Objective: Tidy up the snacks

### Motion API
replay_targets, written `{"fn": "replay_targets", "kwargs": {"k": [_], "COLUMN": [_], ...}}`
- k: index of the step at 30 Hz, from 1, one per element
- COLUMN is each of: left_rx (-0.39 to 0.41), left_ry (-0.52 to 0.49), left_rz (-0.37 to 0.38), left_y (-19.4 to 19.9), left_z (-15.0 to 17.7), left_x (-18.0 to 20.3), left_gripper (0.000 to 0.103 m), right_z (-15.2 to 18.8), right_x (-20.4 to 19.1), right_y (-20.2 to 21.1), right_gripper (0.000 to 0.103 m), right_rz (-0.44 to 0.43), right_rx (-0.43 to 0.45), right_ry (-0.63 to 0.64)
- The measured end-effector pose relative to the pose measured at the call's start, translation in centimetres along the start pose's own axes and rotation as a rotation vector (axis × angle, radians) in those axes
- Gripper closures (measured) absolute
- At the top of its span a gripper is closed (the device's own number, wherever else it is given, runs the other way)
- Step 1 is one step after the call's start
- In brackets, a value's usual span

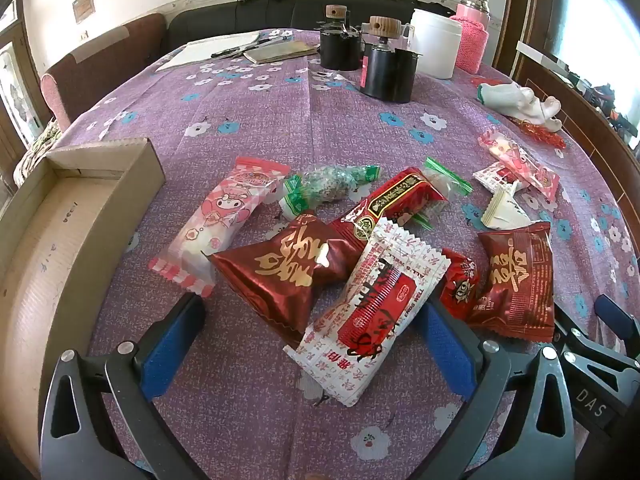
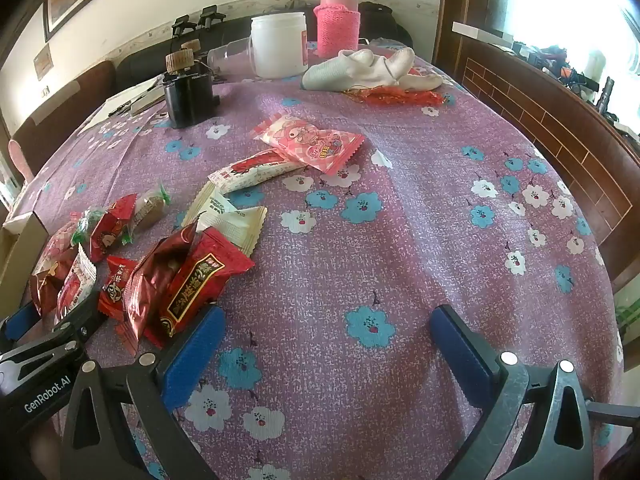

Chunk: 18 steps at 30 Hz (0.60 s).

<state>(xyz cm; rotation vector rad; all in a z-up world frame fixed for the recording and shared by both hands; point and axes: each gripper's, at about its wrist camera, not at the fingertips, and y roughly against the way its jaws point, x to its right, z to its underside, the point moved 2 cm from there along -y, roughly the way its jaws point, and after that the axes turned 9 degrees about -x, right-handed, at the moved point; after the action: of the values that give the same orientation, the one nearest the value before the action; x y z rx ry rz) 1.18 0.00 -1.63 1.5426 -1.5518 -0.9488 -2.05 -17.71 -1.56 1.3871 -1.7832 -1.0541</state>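
Several snack packets lie heaped on the purple flowered tablecloth (image 1: 280, 120). In the left wrist view my left gripper (image 1: 312, 332) stands open, and a white-and-red packet (image 1: 368, 312) and a dark red foil packet (image 1: 280, 276) lie between its blue fingers (image 1: 172, 344) without being pressed. A pink cartoon packet (image 1: 220, 224) lies beside an open cardboard box (image 1: 80, 208) at the left. My right gripper (image 2: 324, 340) is open over bare cloth, its left finger (image 2: 192, 356) next to a red packet (image 2: 196, 288). Another pink packet (image 2: 312, 140) lies farther off.
At the table's far side stand black canisters with wooden knobs (image 1: 384, 68), a white jar (image 1: 432, 40), a pink flask (image 1: 474, 28), papers with pens (image 1: 224, 50) and white gloves (image 2: 372, 68). A sofa (image 1: 120, 64) runs behind. The table's wooden rim (image 2: 560, 128) curves along the right.
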Motion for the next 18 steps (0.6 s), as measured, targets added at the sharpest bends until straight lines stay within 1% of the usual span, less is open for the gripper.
{"fn": "replay_targets", "kwargs": {"k": [18], "left_rx": [0.003], "left_ry": [-0.002], "left_rz": [-0.003], "left_y": [0.01], "left_z": [0.0], "left_x": [0.0], "left_gripper": [0.0], "right_z": [-0.02], "right_x": [0.0], "right_y": [-0.01], "right_gripper": [0.0], "right_rz": [0.0], "right_rx": [-0.001], "right_ry": [0.0]}}
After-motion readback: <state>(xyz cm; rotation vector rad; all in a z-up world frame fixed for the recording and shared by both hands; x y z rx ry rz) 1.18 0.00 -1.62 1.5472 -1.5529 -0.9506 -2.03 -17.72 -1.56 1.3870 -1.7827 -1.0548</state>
